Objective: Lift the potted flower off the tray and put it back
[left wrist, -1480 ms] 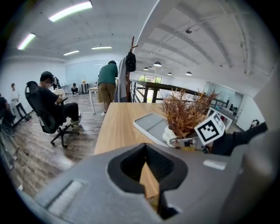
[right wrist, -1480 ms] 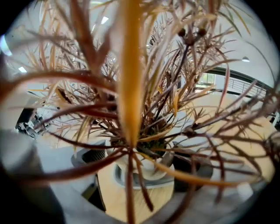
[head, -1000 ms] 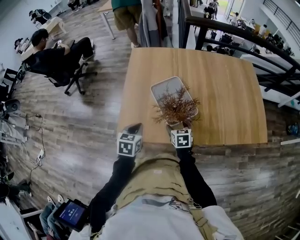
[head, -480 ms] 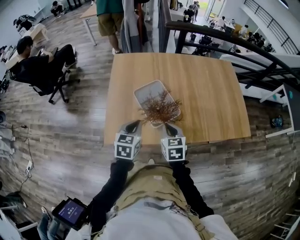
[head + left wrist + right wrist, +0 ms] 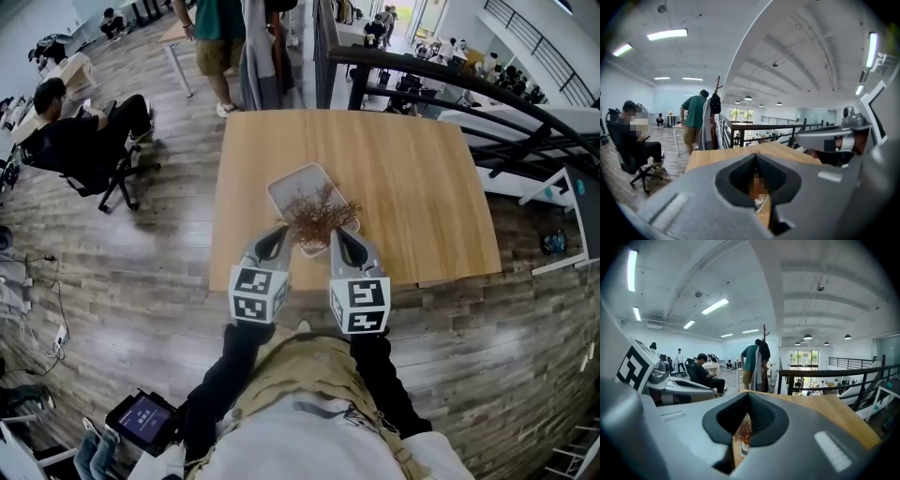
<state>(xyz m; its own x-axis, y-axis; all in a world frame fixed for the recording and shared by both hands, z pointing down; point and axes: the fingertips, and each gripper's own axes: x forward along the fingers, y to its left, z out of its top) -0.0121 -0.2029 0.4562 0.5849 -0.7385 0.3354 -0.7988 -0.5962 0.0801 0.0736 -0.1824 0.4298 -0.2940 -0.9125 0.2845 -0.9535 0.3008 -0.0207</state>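
The potted flower (image 5: pixel 317 214), a dry brown bush in a small white pot, stands at the near end of a white tray (image 5: pixel 291 183) on the wooden table (image 5: pixel 412 178). Both grippers hang side by side above the table's near edge, short of the pot and pointing toward it. My left gripper (image 5: pixel 275 240) is shut and holds nothing. My right gripper (image 5: pixel 339 238) is also shut and empty. Through the slit under its closed jaws, the right gripper view shows the flower (image 5: pixel 744 430) well below. The left gripper view shows closed jaws (image 5: pixel 757 157) with the right gripper (image 5: pixel 834 138) beside them.
A black railing (image 5: pixel 450 80) runs past the table's far right corner. A standing person (image 5: pixel 217 37) and a coat rack (image 5: pixel 272 47) are at the far end. A seated person on an office chair (image 5: pixel 84 131) is on the left. A tablet (image 5: pixel 141 424) lies near my feet.
Both grippers have risen from the table's near edge and look larger now. The right gripper has come up away from the pot. The flower stays on the tray.
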